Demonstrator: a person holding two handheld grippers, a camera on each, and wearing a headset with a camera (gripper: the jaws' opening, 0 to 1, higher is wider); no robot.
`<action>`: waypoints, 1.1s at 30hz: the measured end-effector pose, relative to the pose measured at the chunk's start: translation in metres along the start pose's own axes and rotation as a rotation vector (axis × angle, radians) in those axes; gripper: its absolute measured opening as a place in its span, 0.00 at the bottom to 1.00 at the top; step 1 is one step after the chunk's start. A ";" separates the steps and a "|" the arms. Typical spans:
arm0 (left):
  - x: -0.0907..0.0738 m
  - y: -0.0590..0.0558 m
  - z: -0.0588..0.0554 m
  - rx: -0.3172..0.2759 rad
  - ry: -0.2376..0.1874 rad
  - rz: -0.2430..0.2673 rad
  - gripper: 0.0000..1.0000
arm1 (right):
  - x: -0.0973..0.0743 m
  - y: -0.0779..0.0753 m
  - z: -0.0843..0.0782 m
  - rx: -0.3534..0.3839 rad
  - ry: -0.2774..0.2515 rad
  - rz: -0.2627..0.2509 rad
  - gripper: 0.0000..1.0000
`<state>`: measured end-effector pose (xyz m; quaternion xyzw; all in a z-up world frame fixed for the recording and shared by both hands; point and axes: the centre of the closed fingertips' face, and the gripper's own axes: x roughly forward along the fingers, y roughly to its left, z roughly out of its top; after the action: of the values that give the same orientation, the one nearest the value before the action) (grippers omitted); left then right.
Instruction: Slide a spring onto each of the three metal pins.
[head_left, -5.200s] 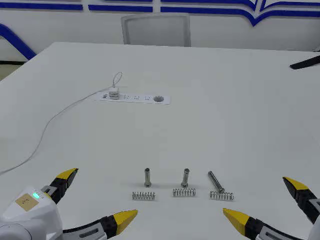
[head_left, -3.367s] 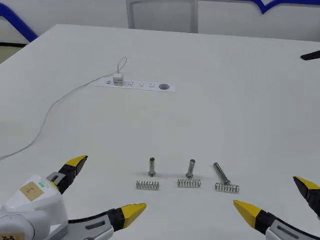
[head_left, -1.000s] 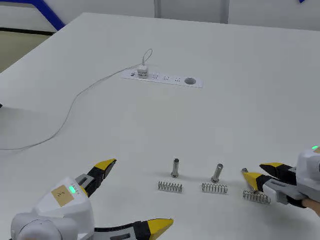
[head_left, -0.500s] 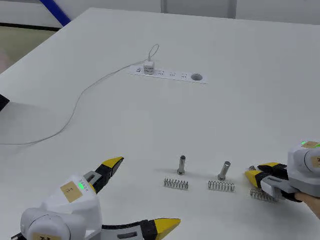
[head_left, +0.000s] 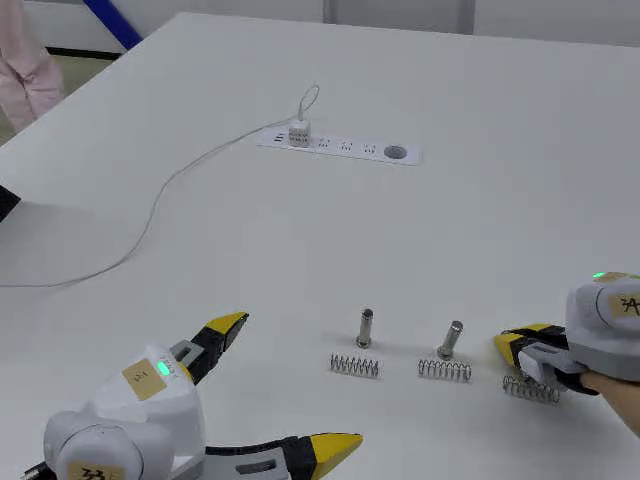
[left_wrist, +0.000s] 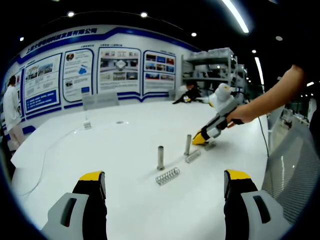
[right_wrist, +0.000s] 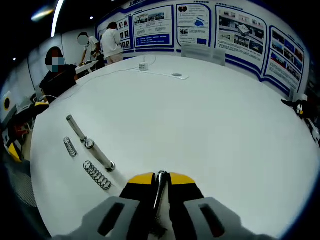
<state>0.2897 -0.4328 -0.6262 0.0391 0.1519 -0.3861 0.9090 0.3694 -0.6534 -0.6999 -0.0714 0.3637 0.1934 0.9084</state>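
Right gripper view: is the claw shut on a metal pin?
Yes, the right claw is shut, with a metal pin clamped between its yellow tips.

The table (head_left: 480, 220) is smooth, matt white. The pin (right_wrist: 159, 192) in the right gripper (right_wrist: 161, 176) is bright polished metal; the springs (head_left: 355, 365) are thin shiny wire. The left gripper (head_left: 284, 382) has a smooth white plastic shell and matt yellow tips. The power strip (head_left: 340, 148) is white plastic.
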 end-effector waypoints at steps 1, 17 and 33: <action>0.000 0.000 0.000 0.001 0.002 0.000 1.00 | 0.000 0.000 0.000 0.005 0.001 0.001 0.11; 0.001 -0.001 -0.005 0.004 0.024 -0.004 1.00 | -0.001 0.000 -0.001 0.015 0.041 0.002 0.08; 0.001 -0.005 -0.008 0.016 0.042 -0.017 1.00 | -0.009 -0.003 0.002 0.000 -0.002 -0.017 0.07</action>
<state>0.2850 -0.4358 -0.6338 0.0535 0.1683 -0.3941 0.9019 0.3660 -0.6581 -0.6921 -0.0743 0.3622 0.1858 0.9104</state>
